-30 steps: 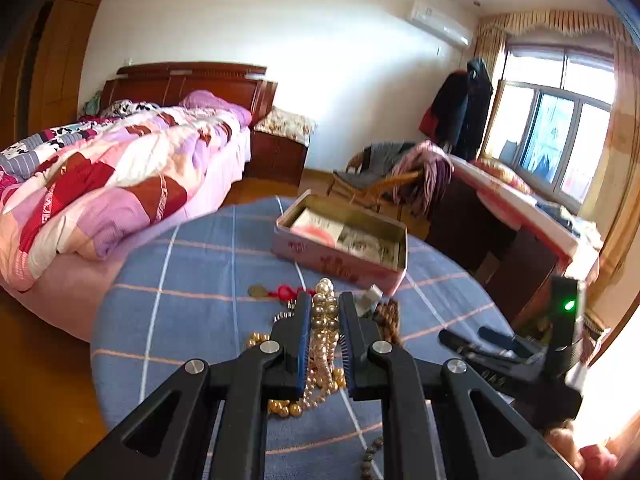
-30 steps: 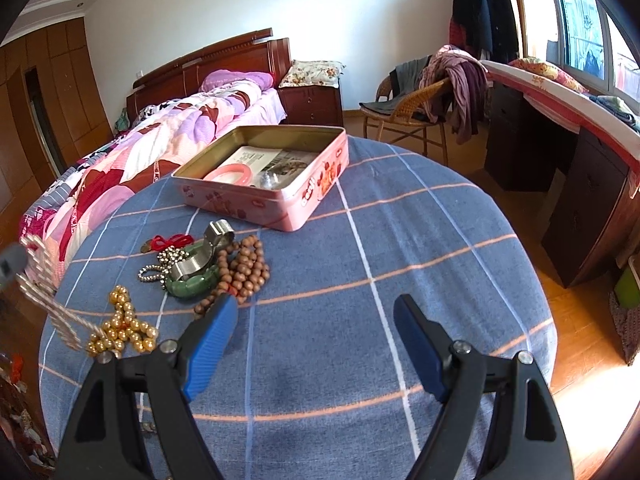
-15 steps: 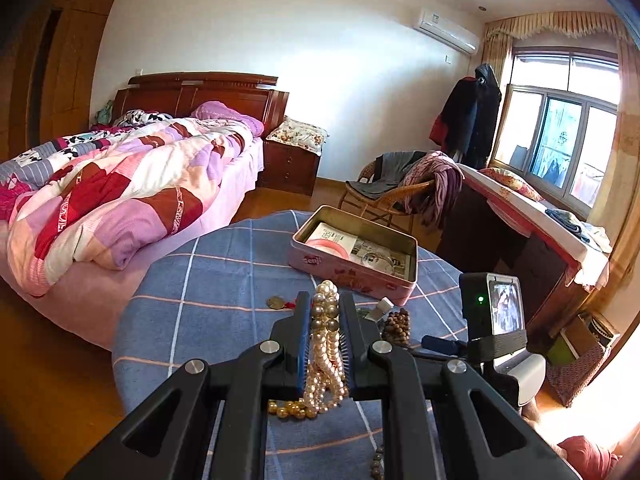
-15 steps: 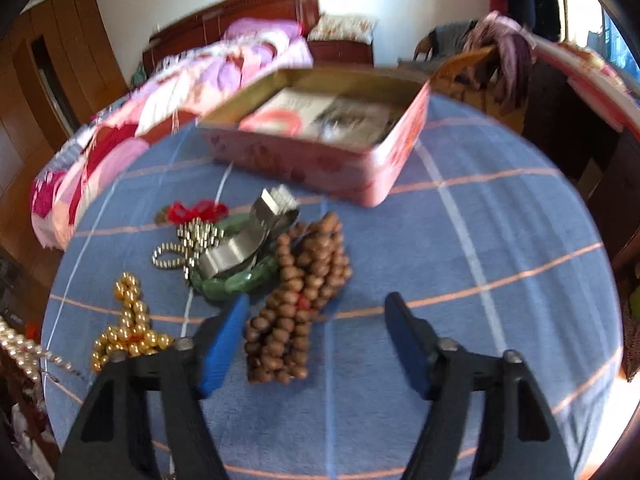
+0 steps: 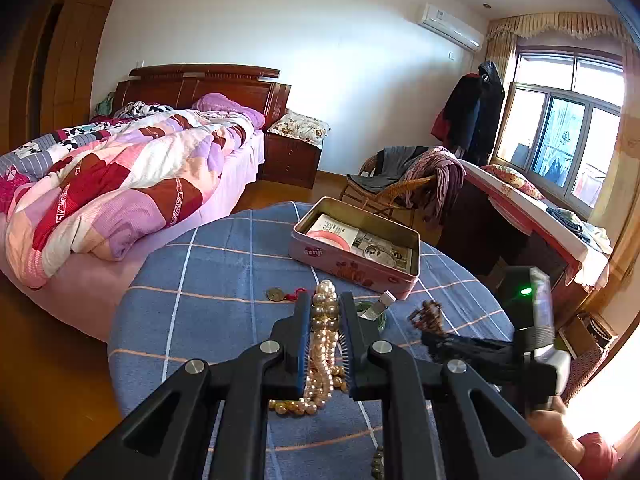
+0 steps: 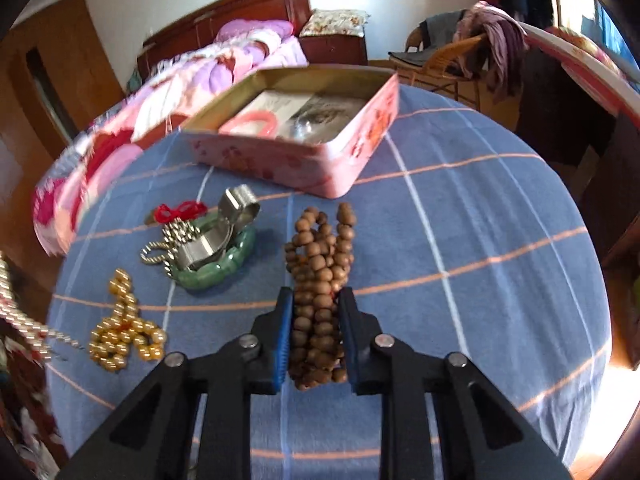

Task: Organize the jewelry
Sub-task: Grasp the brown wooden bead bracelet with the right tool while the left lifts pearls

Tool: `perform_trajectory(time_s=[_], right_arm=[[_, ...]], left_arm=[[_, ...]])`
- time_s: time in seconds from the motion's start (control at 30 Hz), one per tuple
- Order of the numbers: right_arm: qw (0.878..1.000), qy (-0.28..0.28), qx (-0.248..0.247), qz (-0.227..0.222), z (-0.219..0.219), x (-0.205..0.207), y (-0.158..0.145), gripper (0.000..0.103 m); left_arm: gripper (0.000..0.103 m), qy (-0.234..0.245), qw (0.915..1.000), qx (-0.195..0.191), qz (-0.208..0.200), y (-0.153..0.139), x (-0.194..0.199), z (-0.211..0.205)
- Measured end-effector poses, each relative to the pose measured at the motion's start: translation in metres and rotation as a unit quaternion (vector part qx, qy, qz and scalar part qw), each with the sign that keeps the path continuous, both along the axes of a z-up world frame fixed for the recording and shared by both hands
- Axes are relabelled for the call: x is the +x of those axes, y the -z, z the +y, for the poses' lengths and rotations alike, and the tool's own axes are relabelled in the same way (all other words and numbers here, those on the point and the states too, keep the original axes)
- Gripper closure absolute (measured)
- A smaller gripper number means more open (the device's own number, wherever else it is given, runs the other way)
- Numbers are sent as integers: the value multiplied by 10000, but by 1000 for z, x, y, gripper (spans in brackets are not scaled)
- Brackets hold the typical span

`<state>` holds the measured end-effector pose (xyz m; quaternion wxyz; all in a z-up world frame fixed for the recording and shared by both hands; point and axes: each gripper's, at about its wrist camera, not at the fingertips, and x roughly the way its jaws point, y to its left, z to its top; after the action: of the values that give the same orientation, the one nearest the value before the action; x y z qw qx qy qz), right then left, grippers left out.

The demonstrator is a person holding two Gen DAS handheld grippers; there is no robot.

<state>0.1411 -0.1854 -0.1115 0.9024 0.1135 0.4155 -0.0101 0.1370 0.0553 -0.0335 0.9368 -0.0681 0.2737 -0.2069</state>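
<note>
My left gripper is shut on a pearl necklace and holds it above the round table; the strands hang down between the jaws. My right gripper is shut on a brown wooden bead bracelet that lies on the blue checked cloth. An open pink tin stands beyond it, with a pink bangle inside. The tin also shows in the left wrist view, and the right gripper shows there at the right.
Left of the wooden beads lie a green jade bangle with a silver band on it, a small silver chain, a red-corded charm and gold beads. A bed stands past the table's left edge.
My right gripper moved forward over the wooden bead bracelet and closed on it. My left gripper stayed shut on the pearls and lifted them higher and back from the table.
</note>
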Motion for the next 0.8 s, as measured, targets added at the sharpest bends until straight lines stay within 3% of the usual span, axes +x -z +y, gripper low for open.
perform_trajectory(time_s=[0.33,0.5,0.8], right_arm=[[9958,119,-363,-831,4,-4,-46,78],[9939,73,-635,-902,12,8,-49,78],[9935,135,-669,-914,12,19,-51,78]], left_arm=[[90,88,9999,-24,81,7,9,-9],[90,96,9998,-23,169,12,17,-12],[90,147,9997,-18,216,13,31,-25]])
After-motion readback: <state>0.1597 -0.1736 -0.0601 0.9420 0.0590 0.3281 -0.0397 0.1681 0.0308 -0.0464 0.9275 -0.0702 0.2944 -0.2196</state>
